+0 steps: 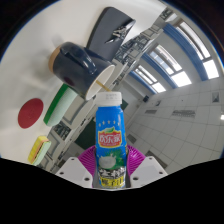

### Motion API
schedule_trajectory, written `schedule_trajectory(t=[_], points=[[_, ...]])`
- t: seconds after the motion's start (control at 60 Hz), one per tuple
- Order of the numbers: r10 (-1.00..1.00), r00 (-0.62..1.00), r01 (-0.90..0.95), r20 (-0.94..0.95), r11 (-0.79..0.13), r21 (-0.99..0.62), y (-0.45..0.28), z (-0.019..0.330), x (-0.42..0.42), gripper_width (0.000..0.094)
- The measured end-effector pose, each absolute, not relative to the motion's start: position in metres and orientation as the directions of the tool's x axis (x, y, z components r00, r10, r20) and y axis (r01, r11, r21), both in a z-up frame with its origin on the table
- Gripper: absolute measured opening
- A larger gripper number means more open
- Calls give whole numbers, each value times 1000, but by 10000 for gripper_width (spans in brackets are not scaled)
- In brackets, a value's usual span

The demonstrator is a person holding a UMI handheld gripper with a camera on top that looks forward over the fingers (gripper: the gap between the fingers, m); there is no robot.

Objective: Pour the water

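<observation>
A small plastic bottle (109, 135) with a white cap (110, 97) and a blue and green label stands between my fingers. My gripper (110, 166) is shut on it, with the magenta pads (86, 163) pressing on both of its sides. The whole view is tilted. Just beyond the bottle's cap lies a dark blue cup (73, 62) on the white table (40, 85), with a white rim or object (95, 88) between the cup and the cap. No water is visible in the air.
On the table beside the cup are a red disc (32, 112), a green strip (58, 100) and a yellow thing (38, 148). A black and white device (112, 22) stands past the cup. Ceiling lights (165, 65) fill the far side.
</observation>
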State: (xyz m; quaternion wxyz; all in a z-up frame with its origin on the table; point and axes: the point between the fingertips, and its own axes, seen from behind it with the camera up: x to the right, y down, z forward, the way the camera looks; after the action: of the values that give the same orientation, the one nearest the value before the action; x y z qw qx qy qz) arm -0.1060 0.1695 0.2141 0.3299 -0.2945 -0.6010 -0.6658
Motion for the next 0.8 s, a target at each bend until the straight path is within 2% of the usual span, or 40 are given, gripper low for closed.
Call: schedule_trajectory(t=[0.067, 0.133, 0.233, 0.283, 0.317, 0.367, 0.417, 0.45, 0.517, 0.55, 0.567, 0.633, 0.7, 0.717, 0.8], points=[[-83, -518, 855, 851, -58, 515, 166, 222, -104, 367], [-123, -319, 947, 940, -61, 314, 159, 235, -101, 366], [-135, 142, 989, 981, -23, -146, 159, 248, -86, 367], [-146, 384, 922, 912, 3, -387, 150, 249, -76, 369], [-109, 540, 840, 835, 10, -542, 161, 237, -71, 370], [-100, 744, 665, 660, 14, -747, 160, 227, -59, 369], [-78, 879, 472, 471, 3, -881, 162, 210, -52, 368], [-83, 940, 334, 332, 18, -942, 159, 193, -43, 369], [-12, 992, 124, 125, -63, -990, 170, 165, -43, 368], [18, 999, 50, 48, -84, -995, 173, 151, -46, 369], [17, 1000, 1, 0, -75, -997, 175, 133, -51, 369], [43, 999, -25, -30, -115, -993, 176, 115, -50, 370], [76, 996, -38, -49, -132, -990, 176, 111, -52, 370], [86, 995, -41, -52, -129, -991, 182, 97, -65, 370], [121, 992, -27, -45, -142, -989, 170, 94, -69, 369]])
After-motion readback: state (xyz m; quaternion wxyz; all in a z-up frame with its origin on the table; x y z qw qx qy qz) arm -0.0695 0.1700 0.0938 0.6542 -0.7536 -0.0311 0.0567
